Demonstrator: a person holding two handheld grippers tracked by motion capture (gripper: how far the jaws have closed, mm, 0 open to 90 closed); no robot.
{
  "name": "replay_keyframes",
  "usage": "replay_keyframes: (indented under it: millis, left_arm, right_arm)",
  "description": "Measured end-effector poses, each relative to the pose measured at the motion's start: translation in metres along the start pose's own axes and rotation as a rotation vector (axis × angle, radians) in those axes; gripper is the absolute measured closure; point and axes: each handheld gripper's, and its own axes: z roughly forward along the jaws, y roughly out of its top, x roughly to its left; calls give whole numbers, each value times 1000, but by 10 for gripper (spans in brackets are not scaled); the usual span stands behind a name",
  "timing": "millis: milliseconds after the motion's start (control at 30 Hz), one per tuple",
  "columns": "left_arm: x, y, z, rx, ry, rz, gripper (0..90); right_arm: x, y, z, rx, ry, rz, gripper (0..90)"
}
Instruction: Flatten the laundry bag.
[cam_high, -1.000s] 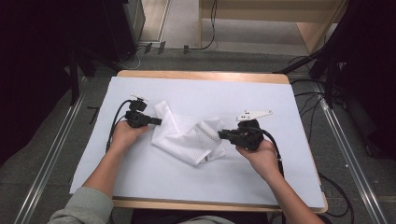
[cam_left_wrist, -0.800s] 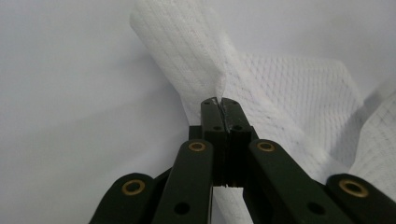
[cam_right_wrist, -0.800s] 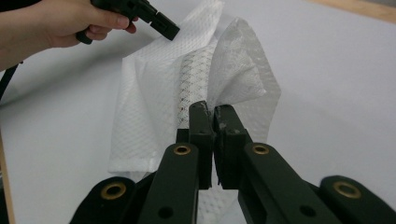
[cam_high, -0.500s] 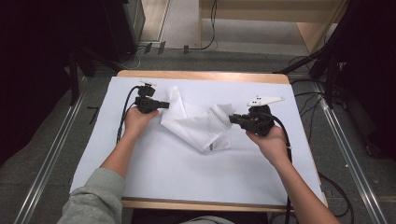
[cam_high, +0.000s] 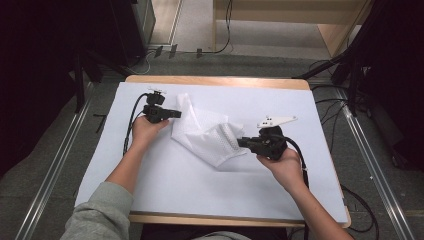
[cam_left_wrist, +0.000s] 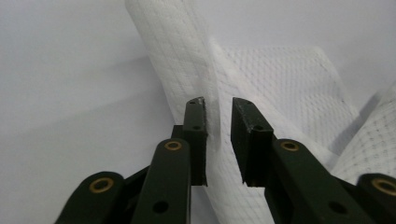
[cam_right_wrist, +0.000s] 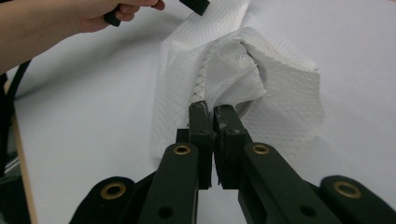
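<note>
A white cloth with a tiny dotted weave (cam_high: 207, 136) lies crumpled near the middle of the desk (cam_high: 225, 200). In the high view its long way runs on a slant, from the far left corner by the left tool (cam_high: 176, 114) down to the near right edge by the right tool (cam_high: 241, 142). The far left end is a narrow folded strip that points away from the person. The near right end is bunched up and lifted off the desk.

In the left gripper view, the left tool (cam_left_wrist: 218, 105) has a gap between its two black jaws. They have just been opening. The folded strip of the cloth (cam_left_wrist: 187, 70) stands up between them, lying against one jaw but not squeezed.

In the right gripper view, the right tool (cam_right_wrist: 211, 108) has its jaws pressed together on a pinched edge of the cloth (cam_right_wrist: 233, 70), which puffs up just past the tips.

The desk is covered by a big plain white sheet (cam_high: 165, 175), with a light wooden edge (cam_high: 215, 80) showing at the far side. Around the desk is a grey floor (cam_high: 45, 165) with black cables (cam_high: 360, 200) and metal rails (cam_high: 50, 170). A light wooden frame (cam_high: 280, 20) stands farther back.
</note>
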Motion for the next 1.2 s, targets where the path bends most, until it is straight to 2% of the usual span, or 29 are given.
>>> replay_keyframes:
  millis: [100,167,200,300,400,600,633,667,733,767,800,833,900,1000,1033,1067,1100,1133,1200]
  left_arm:
    - [-3,-2,-5,-8,-6,14,714]
    - [-7,-4,-12,-7,17,36,630]
    - [-7,-4,-12,-7,17,36,617]
    - [-9,-7,-19,-18,-21,23,603]
    - [-17,-11,-25,-9,-52,33,583]
    - [-29,-22,-34,-2,-58,56,573]
    - [-31,-24,-35,0,-61,61,573]
    - [-33,-26,-37,6,-62,71,570]
    - [-34,-27,-38,7,-68,73,567]
    - [-37,-28,-38,5,-73,70,567]
    - [-37,-28,-38,5,-73,70,565]
    - [-37,-29,-39,9,-76,76,565]
    - [-39,-29,-39,13,-79,81,561]
    - [-38,-29,-39,10,-79,79,560]
    - [-38,-29,-38,9,-79,78,560]
    - [-38,-29,-38,11,-80,79,560]
    - [-38,-29,-38,12,-84,77,559]
    - [-38,-29,-38,13,-83,77,558]
    - [-39,-29,-38,11,-85,78,557]
  right_arm:
    - [6,-3,-1,4,10,-6,883]
    - [13,-7,0,12,25,-10,881]
    - [13,-7,0,12,25,-10,881]
    - [19,-11,2,20,35,-13,879]
    - [27,-13,6,33,60,-24,879]
    - [33,-17,12,60,77,-41,855]
    - [34,-19,11,61,77,-47,836]
    - [35,-21,8,62,84,-48,773]
    - [36,-22,6,56,85,-52,738]
    - [38,-23,-1,50,88,-43,685]
    - [38,-23,-1,50,88,-43,685]
    - [38,-26,-7,33,83,-50,633]
    - [37,-28,-16,23,70,-51,619]
    - [35,-30,-24,8,55,-52,663]
    - [31,-31,-32,-2,43,-43,765]
    - [31,-31,-32,-2,43,-43,765]
    - [28,-31,-36,-2,43,-33,862]
    - [20,-30,-41,3,35,-6,900]
    - [10,-27,-44,-5,26,19,900]
